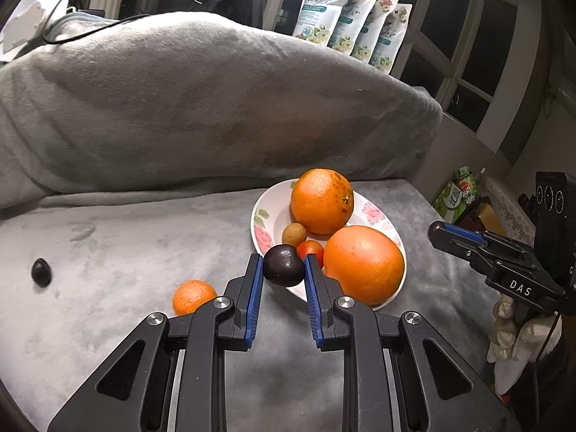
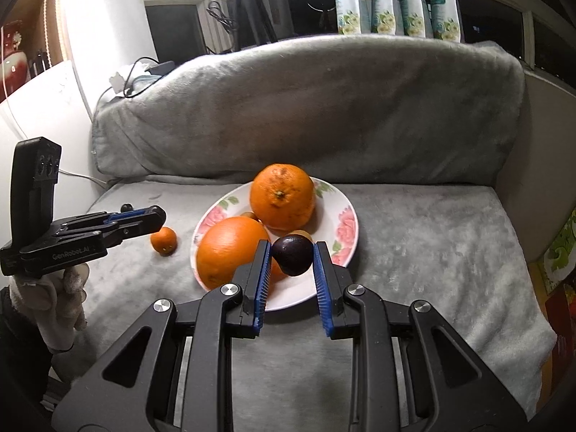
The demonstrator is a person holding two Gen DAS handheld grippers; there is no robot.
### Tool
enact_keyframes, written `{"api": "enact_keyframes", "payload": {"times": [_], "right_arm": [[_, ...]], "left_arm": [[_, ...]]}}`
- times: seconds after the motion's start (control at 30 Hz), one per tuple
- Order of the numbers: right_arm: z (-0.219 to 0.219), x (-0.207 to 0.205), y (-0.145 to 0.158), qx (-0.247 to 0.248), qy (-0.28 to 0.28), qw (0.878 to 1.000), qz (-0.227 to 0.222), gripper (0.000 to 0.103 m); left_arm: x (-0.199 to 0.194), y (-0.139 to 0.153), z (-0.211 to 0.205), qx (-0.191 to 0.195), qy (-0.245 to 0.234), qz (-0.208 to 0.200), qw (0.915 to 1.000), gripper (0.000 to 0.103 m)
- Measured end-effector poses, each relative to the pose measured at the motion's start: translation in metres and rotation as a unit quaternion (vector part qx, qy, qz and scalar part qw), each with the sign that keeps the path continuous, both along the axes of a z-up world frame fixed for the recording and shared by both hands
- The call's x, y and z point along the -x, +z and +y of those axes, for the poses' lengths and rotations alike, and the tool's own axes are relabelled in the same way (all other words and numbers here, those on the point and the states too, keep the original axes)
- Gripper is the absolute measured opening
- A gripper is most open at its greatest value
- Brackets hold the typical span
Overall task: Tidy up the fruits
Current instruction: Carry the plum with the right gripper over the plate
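A floral white plate [image 1: 260,216] [image 2: 342,216] on the grey sofa seat holds two large oranges [image 1: 321,201] [image 1: 363,264] [image 2: 282,196] [image 2: 230,246], a small brown fruit [image 1: 294,234], a red tomato [image 1: 311,249] and a dark purple fruit [image 1: 283,265] [image 2: 292,255]. In each wrist view the dark fruit sits between that gripper's blue pads, over the plate's near edge. From the other view, my left gripper [image 2: 158,217] hangs left of the plate and my right gripper [image 1: 437,232] hangs right of it, so neither reaches the fruit. A small mandarin [image 1: 193,297] [image 2: 164,240] and a dark fruit [image 1: 41,271] lie on the seat.
A grey blanket-covered backrest [image 1: 198,108] [image 2: 306,108] rises behind the plate. Detergent pouches [image 1: 352,18] [image 2: 396,0] stand on the sill behind. Boxes [image 1: 457,194] sit past the seat's right edge. A cable and charger [image 2: 144,75] lie on the backrest's left end.
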State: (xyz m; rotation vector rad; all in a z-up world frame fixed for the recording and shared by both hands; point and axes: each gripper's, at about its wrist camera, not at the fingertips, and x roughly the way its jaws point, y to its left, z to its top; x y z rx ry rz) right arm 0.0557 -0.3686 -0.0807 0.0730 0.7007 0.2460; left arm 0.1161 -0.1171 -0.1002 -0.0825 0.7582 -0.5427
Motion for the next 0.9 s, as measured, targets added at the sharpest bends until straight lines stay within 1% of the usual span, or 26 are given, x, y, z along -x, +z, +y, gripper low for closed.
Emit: {"api": "enact_keyframes", "payload": {"times": [0.33, 0.9], "right_arm": [[-0.008, -0.012, -0.013, -0.004, -0.007, 1.0, 0.016, 0.025], [-0.008, -0.024, -0.018, -0.007, -0.004, 1.0, 0.026, 0.025]], "left_arm": [[-0.011, -0.005, -0.009, -0.008, -0.004, 0.009, 0.9999, 0.021], [-0.02, -0.006, -0.016, -0.011, -0.015, 0.008, 0.9998, 0.022]]}}
